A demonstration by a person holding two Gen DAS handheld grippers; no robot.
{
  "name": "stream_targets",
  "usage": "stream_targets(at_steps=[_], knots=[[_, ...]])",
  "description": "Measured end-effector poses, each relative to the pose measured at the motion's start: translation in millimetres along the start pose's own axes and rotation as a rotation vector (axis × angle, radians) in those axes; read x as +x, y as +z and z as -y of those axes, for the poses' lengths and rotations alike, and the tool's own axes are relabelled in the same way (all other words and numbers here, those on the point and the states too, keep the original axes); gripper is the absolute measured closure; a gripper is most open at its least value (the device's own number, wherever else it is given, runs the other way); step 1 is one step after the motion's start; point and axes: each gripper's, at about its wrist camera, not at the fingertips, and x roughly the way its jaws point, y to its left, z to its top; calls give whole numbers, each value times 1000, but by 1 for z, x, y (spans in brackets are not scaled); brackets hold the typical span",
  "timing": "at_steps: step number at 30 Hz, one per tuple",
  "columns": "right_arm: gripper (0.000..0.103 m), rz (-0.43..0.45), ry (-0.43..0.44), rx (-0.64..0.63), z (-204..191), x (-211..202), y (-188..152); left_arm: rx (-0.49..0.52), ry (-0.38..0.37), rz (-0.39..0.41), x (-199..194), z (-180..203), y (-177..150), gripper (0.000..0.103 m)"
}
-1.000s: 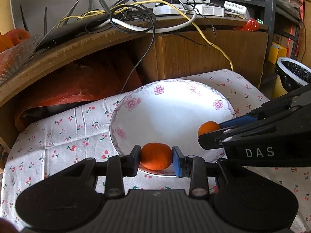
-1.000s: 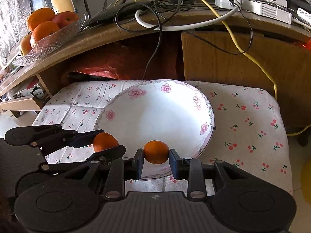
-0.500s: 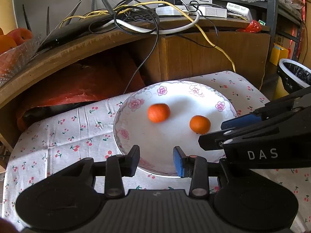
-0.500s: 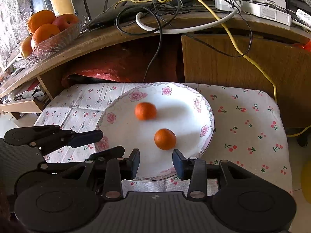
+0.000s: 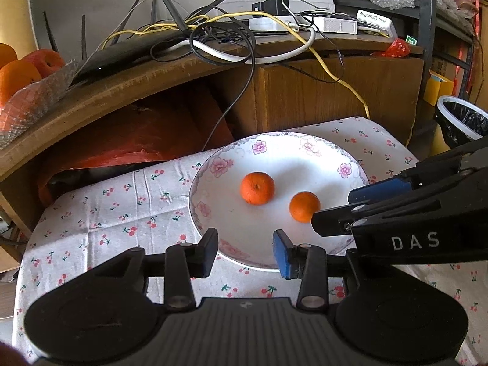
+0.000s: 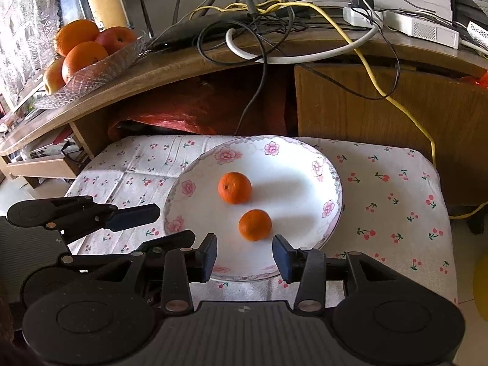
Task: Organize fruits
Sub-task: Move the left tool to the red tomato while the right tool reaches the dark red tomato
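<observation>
— Orange against white: where do the two fruits lie?

— Both sit on the flowered plate (image 6: 331, 183), which rests on the cherry-print cloth (image 6: 390, 189). The larger mandarin (image 6: 235, 188) lies toward the middle, stem dimple showing; the smaller mandarin (image 6: 254, 224) lies nearer the front rim, close beside it but not touching.

— And the right gripper (image 6: 245, 251)?

— Its fingers stand apart, clamped on nothing. The smaller mandarin lies just ahead of the tips, roughly on the line between them, free on the plate.

— The left gripper (image 5: 245, 251)?

— Spread as well, empty, its tips over the plate's near rim. From its camera the larger mandarin (image 5: 257, 188) lies ahead of the gap and well clear of both pads, with the smaller one (image 5: 304, 207) off to the right, partly hidden behind a finger of the right gripper (image 5: 350, 206), which reaches in from that side.

— Anything behind?

— A glass bowl (image 6: 100, 70) of oranges and an apple on the wooden shelf (image 6: 189, 64), among tangled cables (image 6: 274, 18).
</observation>
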Motion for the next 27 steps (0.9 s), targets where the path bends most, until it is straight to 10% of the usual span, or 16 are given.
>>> stream_targets(at_steps=[27], knots=[[58, -55, 111, -72, -31, -23, -27, 17, 1, -34, -54, -7, -35, 55]])
